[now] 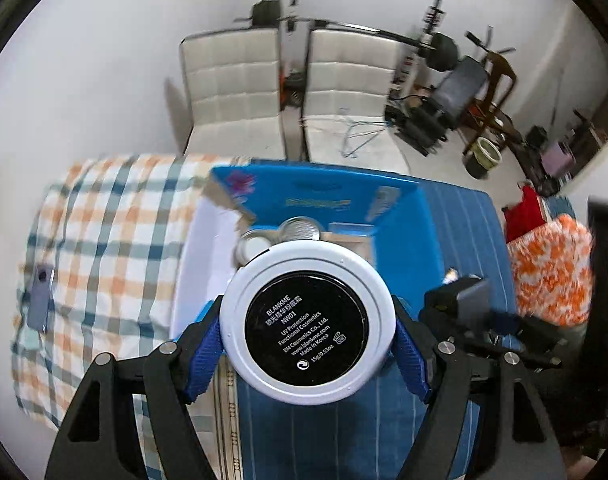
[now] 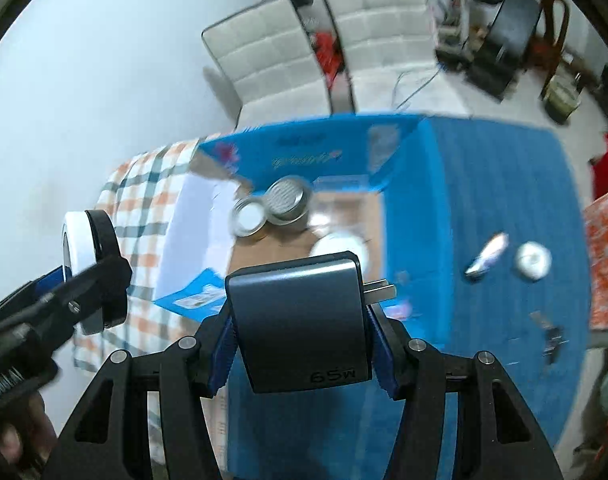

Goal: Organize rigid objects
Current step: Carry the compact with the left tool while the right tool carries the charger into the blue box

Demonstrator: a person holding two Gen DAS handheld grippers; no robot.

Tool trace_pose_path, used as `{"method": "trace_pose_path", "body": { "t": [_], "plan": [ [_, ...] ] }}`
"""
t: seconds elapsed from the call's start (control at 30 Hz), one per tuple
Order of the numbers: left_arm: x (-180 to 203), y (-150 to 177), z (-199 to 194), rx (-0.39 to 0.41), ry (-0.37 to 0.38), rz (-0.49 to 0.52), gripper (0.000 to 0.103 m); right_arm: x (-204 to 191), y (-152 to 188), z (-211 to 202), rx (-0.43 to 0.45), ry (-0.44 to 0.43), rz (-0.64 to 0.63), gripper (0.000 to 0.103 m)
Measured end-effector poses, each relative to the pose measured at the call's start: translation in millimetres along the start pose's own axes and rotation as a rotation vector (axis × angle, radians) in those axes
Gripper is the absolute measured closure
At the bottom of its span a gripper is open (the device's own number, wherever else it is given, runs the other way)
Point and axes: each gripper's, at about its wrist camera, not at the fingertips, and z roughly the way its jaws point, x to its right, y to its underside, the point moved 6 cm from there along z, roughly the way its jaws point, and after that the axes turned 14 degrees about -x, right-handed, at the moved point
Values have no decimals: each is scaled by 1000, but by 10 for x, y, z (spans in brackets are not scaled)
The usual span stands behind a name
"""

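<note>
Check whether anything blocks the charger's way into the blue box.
Nothing visible does. The right gripper holds the grey charger above the blue box, whose top is open; round tins sit at its far end, leaving bare floor.

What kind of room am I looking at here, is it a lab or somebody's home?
Most likely a lived-in home room, not a lab. Two padded white chairs stand by the wall, a checked cloth and a blue cloth cover the table, and exercise gear clutters the far corner.

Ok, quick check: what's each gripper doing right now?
Left gripper: shut on the round white compact.
Right gripper: shut on the grey charger.
</note>
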Motion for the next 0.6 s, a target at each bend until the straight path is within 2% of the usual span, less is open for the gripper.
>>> {"method": "trace_pose_path", "body": {
  "t": [0.1, 0.2, 0.33, 0.6],
  "plan": [
    [-333, -63, 231, -69, 66, -57, 30, -21, -70, 423, -55, -39, 42, 44],
    [-539, -116, 526, -132, 85, -86, 30, -48, -158, 832, -95, -57, 82, 44],
    [-751, -204, 1040, -249, 109, -116, 30, -5, -236, 1168, -128, -46, 116, 44],
    [-791, -341, 1647, -401, 159, -106, 30, -46, -456, 1584, -162, -27, 142, 44]
  ]
}}
